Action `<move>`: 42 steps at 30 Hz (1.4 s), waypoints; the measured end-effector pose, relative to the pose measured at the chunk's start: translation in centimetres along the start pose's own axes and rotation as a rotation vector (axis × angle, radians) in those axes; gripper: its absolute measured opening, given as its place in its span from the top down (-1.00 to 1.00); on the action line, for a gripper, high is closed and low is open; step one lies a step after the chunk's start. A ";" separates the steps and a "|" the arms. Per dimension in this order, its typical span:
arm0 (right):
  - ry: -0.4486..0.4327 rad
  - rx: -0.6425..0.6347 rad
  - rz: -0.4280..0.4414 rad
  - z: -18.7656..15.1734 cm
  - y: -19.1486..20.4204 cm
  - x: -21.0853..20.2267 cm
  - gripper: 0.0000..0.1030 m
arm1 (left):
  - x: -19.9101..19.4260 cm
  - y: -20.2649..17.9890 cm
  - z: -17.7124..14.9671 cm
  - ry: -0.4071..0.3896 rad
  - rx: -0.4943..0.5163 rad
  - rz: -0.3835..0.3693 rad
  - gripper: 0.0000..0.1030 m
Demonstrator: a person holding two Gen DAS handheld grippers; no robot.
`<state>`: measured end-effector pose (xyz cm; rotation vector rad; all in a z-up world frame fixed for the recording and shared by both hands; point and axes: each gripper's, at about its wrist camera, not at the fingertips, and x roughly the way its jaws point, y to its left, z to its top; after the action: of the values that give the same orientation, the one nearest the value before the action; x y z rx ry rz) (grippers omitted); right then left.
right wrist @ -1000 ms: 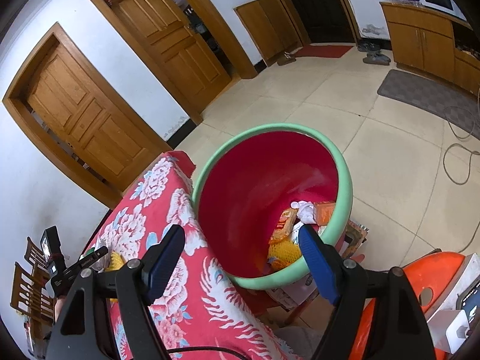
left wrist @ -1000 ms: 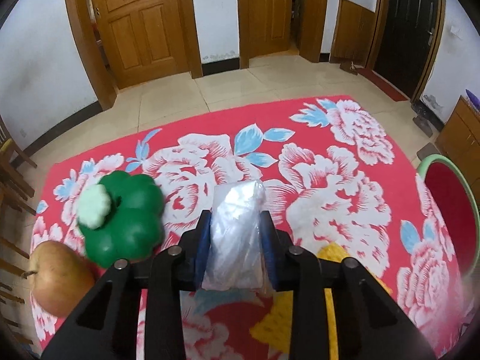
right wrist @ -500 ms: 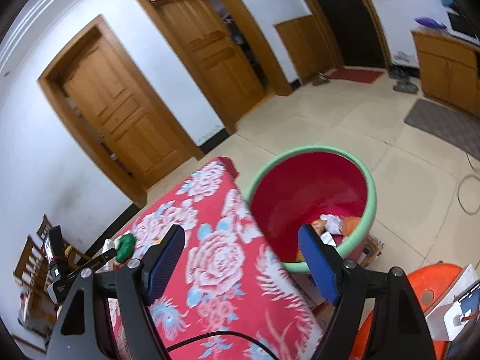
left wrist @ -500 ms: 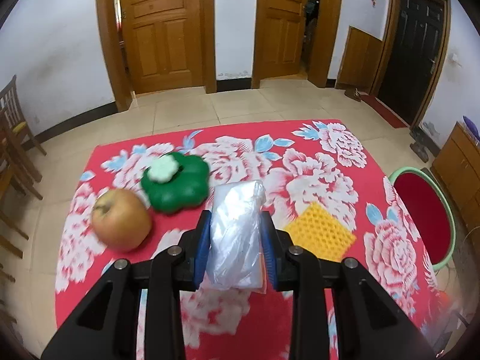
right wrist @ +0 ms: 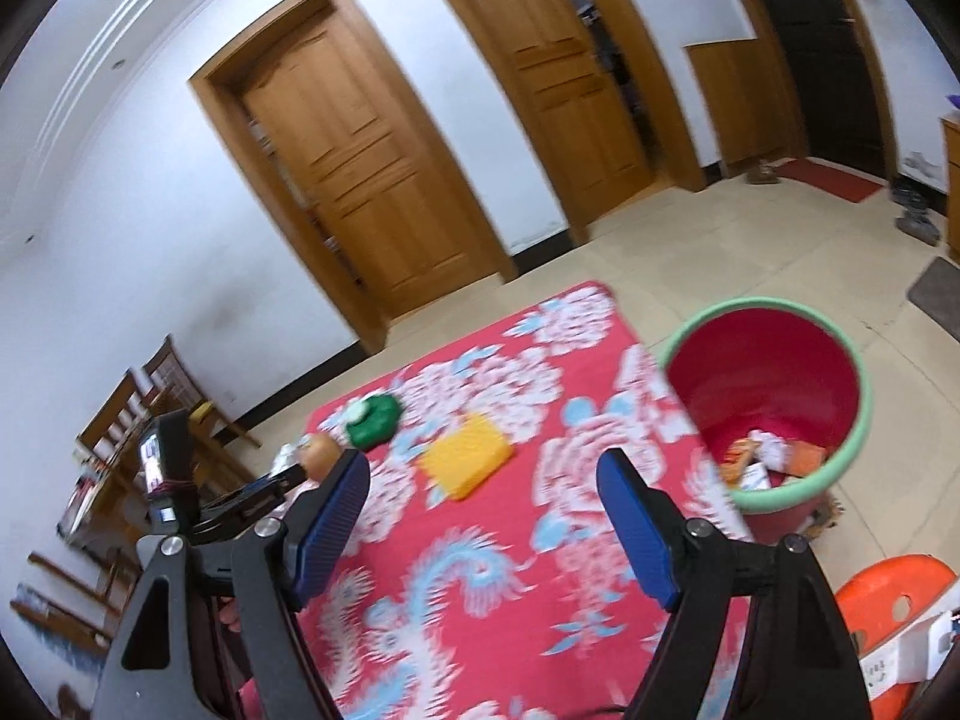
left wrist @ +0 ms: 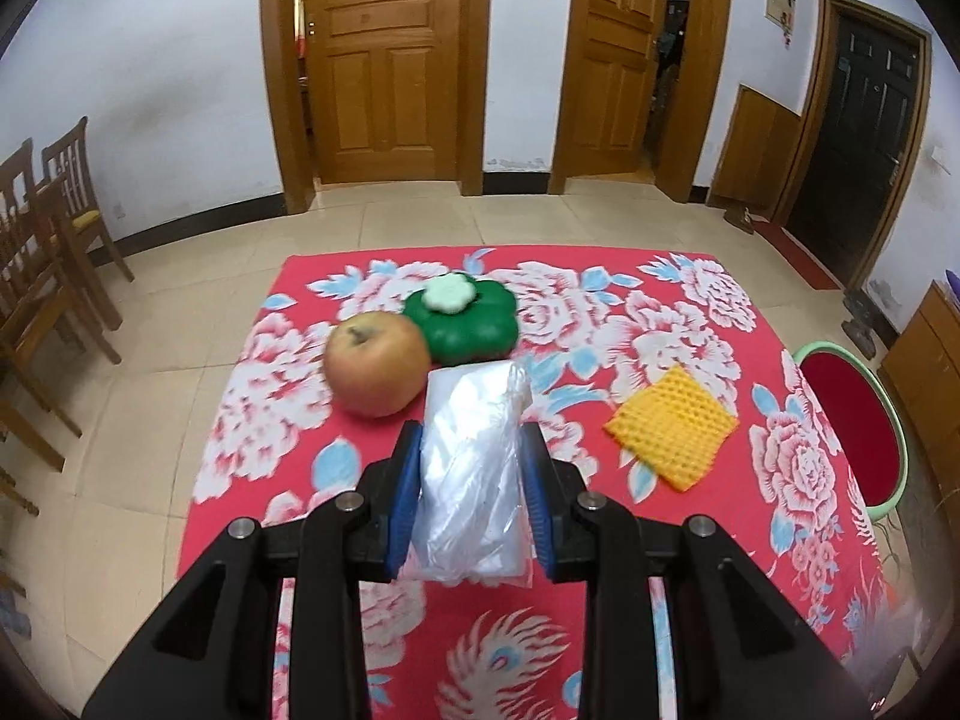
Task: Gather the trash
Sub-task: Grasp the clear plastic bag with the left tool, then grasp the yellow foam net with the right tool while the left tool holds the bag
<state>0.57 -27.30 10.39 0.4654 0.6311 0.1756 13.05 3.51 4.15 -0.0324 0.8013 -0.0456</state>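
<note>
My left gripper point(left wrist: 474, 450) is shut on a crumpled clear plastic bag point(left wrist: 474, 480) and holds it above the near part of the red floral tablecloth point(left wrist: 690, 312). A yellow waffle-textured square point(left wrist: 669, 426) lies on the cloth to the right; it also shows in the right wrist view point(right wrist: 468, 459). The red bin with a green rim point(right wrist: 774, 396) stands off the table's right side with trash inside; its rim shows in the left wrist view point(left wrist: 894, 420). My right gripper point(right wrist: 480, 474) is open and empty above the cloth.
An apple point(left wrist: 378, 363) and a green flower-shaped container with a white lid point(left wrist: 462, 318) sit on the cloth behind the bag. Wooden chairs point(left wrist: 48, 240) stand at the left. An orange stool point(right wrist: 888, 594) is at the lower right. Wooden doors line the back wall.
My left gripper has risen and pulled back with the bag; the whole table now shows. My right gripper has swung left, away from the bin and over the cloth.
</note>
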 end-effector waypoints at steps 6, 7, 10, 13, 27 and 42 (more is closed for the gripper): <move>0.069 -0.072 0.042 -0.6 3.7 2.3 -0.56 | -0.3 1.9 -1.1 0.003 -0.025 0.017 0.38; 0.080 -0.086 0.042 -0.6 4.2 3.0 -0.56 | -0.2 2.0 -1.2 0.003 -0.028 0.020 0.38; 0.115 -0.118 0.027 -0.7 5.2 5.4 -0.56 | 0.3 2.6 -1.5 0.007 -0.042 0.024 0.38; 0.153 -0.135 0.002 -1.0 5.5 8.0 -0.56 | 1.0 2.9 -1.8 0.014 -0.052 0.025 0.38; 0.250 -0.229 -0.121 -3.0 5.4 18.2 -0.56 | 4.4 3.5 -2.4 0.038 -0.086 0.017 0.38; 0.343 -0.276 -0.145 -4.7 4.9 23.9 -0.10 | 5.9 3.9 -2.7 0.050 -0.103 0.000 0.38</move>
<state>16.71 -14.18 -3.21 0.1212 0.9582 0.2033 15.32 7.02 -2.07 -0.1289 0.8528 -0.0054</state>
